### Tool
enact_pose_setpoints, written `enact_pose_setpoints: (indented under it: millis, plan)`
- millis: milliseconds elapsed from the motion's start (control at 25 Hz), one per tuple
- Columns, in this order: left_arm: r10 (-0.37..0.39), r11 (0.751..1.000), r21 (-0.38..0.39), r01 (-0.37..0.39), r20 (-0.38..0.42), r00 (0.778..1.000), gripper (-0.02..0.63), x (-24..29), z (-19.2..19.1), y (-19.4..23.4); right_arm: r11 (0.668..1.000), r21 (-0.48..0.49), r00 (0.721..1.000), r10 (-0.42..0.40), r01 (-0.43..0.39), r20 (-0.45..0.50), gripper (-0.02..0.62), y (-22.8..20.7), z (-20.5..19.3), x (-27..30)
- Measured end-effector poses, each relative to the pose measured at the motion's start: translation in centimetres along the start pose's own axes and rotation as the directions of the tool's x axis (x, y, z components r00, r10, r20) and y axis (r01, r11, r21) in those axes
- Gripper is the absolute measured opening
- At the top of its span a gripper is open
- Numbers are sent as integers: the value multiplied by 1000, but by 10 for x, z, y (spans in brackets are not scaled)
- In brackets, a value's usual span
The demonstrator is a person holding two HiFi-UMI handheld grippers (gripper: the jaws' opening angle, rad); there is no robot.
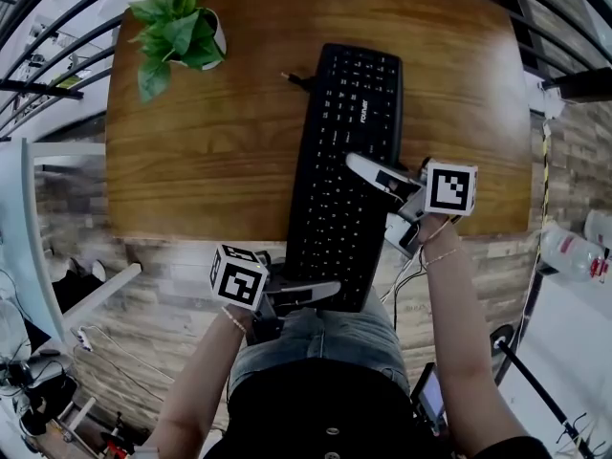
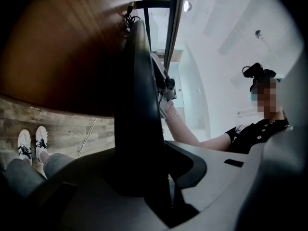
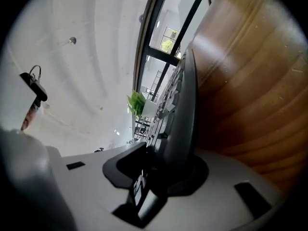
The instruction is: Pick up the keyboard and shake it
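Observation:
A black keyboard point(image 1: 346, 142) lies lengthwise on the wooden table point(image 1: 210, 161), its near end sticking out over the table's front edge. My left gripper point(image 1: 323, 291) is shut on that near end; in the left gripper view the keyboard point(image 2: 137, 105) stands edge-on between the jaws of the left gripper point(image 2: 144, 179). My right gripper point(image 1: 361, 166) grips the keyboard's right long edge about halfway along. In the right gripper view the keyboard point(image 3: 185, 109) runs away edge-on from the right gripper point(image 3: 159, 174), one pad on its keys and one beneath.
A potted green plant point(image 1: 182, 32) stands at the table's far left corner. The keyboard's cable point(image 1: 295, 80) leaves its far left end. Black metal rails point(image 1: 57, 27) flank the table on the left. The person's legs point(image 1: 316, 342) are right against the table's front edge.

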State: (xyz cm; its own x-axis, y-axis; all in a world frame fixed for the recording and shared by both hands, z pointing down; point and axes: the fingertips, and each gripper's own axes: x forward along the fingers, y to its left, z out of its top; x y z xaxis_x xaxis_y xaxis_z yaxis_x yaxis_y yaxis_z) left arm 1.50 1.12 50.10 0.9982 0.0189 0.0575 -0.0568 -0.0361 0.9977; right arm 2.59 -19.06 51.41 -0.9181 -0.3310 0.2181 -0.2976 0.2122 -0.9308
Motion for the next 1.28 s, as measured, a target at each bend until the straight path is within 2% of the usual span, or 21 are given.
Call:
enact_pose_setpoints:
  millis: [200,520,680,1000,1280]
  plan:
    - [-14,1000,21,15,-14,1000,117,-2,0,2,1000,-20,1000,-5,6,13,133,3,2,-1]
    - [-20,994,108,23,-31,999,117,-10,-7,-11,994,-112,999,2,4,55,132,36,3,-8]
    - [-22,984,173,29,-39,999,117,-5,-1,-25,984,-175,997,23,-9,79,131,60,17,-21]
    - [-57,948,312,65,-36,998,115,1,11,-53,944,-331,994,54,-19,97,130,115,40,-36]
    - [-59,886,459,72,-44,997,112,2,21,-80,889,-458,985,97,-21,143,129,168,54,-53]
